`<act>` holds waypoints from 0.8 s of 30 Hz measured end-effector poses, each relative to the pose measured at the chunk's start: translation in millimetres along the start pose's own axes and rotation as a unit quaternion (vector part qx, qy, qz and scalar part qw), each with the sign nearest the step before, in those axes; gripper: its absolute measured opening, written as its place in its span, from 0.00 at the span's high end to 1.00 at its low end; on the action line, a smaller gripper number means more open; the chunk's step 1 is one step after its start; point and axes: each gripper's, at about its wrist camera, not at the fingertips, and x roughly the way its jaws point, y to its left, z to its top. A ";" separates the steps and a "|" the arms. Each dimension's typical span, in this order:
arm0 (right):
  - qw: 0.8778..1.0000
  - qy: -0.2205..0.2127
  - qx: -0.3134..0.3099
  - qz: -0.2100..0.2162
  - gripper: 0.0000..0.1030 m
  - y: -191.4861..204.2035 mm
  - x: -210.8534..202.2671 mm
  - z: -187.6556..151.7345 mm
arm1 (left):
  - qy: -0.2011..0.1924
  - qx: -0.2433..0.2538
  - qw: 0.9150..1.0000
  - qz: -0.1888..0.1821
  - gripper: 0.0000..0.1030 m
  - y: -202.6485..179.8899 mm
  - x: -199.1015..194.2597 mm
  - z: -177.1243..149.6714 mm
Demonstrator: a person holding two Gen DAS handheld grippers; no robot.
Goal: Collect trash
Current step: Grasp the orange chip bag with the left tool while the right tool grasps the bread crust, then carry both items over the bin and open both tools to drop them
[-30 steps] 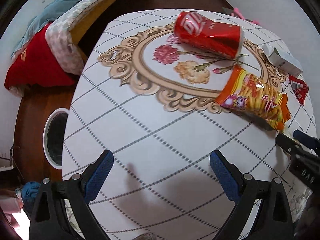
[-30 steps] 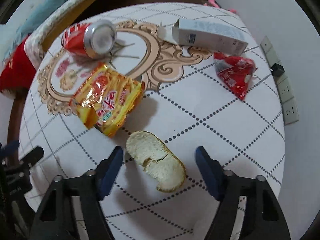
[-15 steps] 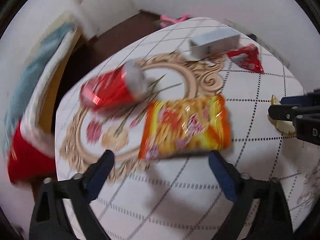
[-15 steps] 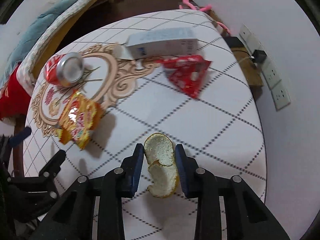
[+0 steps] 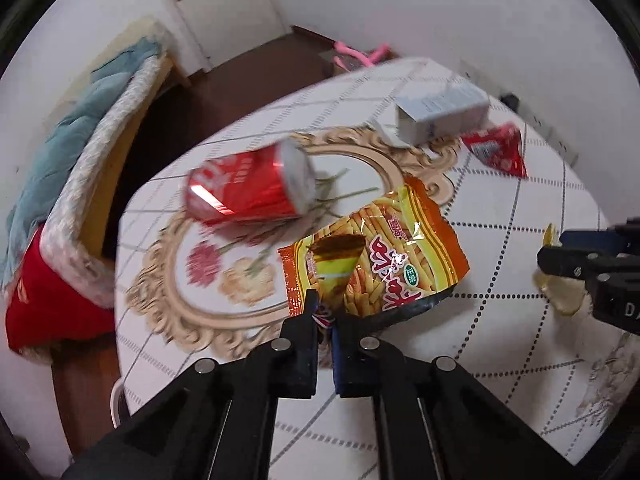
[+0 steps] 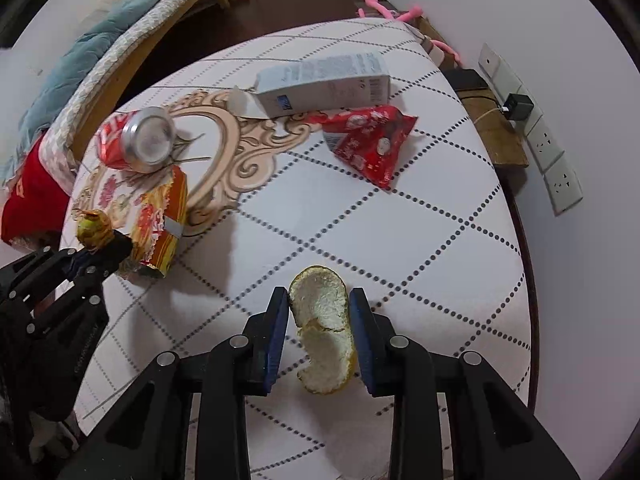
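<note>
My left gripper [image 5: 325, 322] is shut on the near edge of the orange snack bag [image 5: 372, 256], which lifts off the round table [image 5: 500, 360]. In the right wrist view the bag [image 6: 160, 224] hangs crumpled from the left gripper [image 6: 104, 248]. My right gripper [image 6: 320, 320] is shut on a piece of orange peel [image 6: 324, 332] with its white inside up. The peel [image 5: 560, 296] and the right gripper [image 5: 588, 264] also show at the right of the left wrist view.
A red soda can [image 6: 136, 140] lies on its side by the ornate print. A white carton [image 6: 324, 80] and a red wrapper [image 6: 368, 140] lie farther back. A bed with a blue blanket [image 5: 68, 128] is left. Wall sockets [image 6: 552, 160] are right.
My left gripper has closed on the snack bag's edge and lifted it. My right gripper, closed around the peel half a second ago, still holds it.
</note>
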 end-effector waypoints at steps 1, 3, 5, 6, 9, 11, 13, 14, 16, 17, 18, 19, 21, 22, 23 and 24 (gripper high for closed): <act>1.000 -0.003 -0.001 0.005 0.68 2.8 -3.8 -0.7 | -0.005 -0.008 1.000 0.003 0.98 4.9 -7.0 -1.6; 1.000 -0.006 -0.005 0.013 0.68 8.2 -10.7 -1.3 | -0.015 -0.028 0.999 0.007 0.98 17.9 -23.3 -4.9; 1.000 -0.012 -0.009 0.025 0.69 16.8 -20.8 -2.0 | -0.023 -0.047 0.999 0.010 0.98 32.2 -37.7 -7.7; 0.999 -0.016 -0.011 0.030 0.69 20.8 -25.4 -1.8 | -0.027 -0.057 0.998 0.013 0.98 40.7 -45.7 -8.8; 0.998 -0.023 -0.018 0.046 0.69 34.2 -39.7 -1.5 | -0.035 -0.086 0.995 0.025 0.98 69.4 -67.8 -15.0; 0.998 -0.030 -0.026 0.055 0.69 45.7 -49.5 -1.4 | -0.039 -0.106 0.993 0.039 0.98 92.1 -81.5 -20.7; 0.997 -0.035 -0.036 0.066 0.69 60.7 -60.2 -0.8 | -0.041 -0.126 0.990 0.056 0.98 117.2 -95.3 -29.4; 0.996 -0.038 -0.042 0.073 0.69 69.5 -65.1 -0.8 | -0.041 -0.138 0.988 0.065 0.98 130.3 -102.3 -34.5; 0.994 -0.042 -0.057 0.083 0.69 89.3 -73.8 -0.4 | -0.037 -0.161 0.982 0.088 0.98 159.3 -116.6 -47.0; 0.993 -0.045 -0.065 0.091 0.69 101.9 -78.2 -0.1 | -0.037 -0.171 0.980 0.095 0.98 170.3 -122.1 -53.1; 0.992 -0.046 -0.071 0.097 0.69 110.4 -80.1 0.5 | -0.035 -0.182 0.977 0.106 0.98 184.5 -128.3 -60.7; 0.990 -0.048 -0.080 0.106 0.69 125.3 -83.5 -0.4 | -0.033 -0.190 0.974 0.117 0.98 195.9 -133.4 -67.5; 0.986 -0.048 -0.099 0.123 0.69 156.4 -88.8 -2.8 | -0.031 -0.212 0.967 0.135 0.98 222.2 -144.6 -84.3; 0.984 -0.049 -0.109 0.131 0.69 172.3 -90.8 -5.1 | -0.029 -0.223 0.963 0.146 0.98 237.0 -150.2 -93.8; 0.982 -0.049 -0.118 0.137 0.69 185.4 -92.5 -6.9 | -0.028 -0.232 0.960 0.153 0.98 249.0 -154.4 -102.5; 0.980 -0.048 -0.130 0.145 0.69 203.2 -94.3 -9.4 | -0.026 -0.241 0.957 0.158 0.98 258.1 -156.8 -110.2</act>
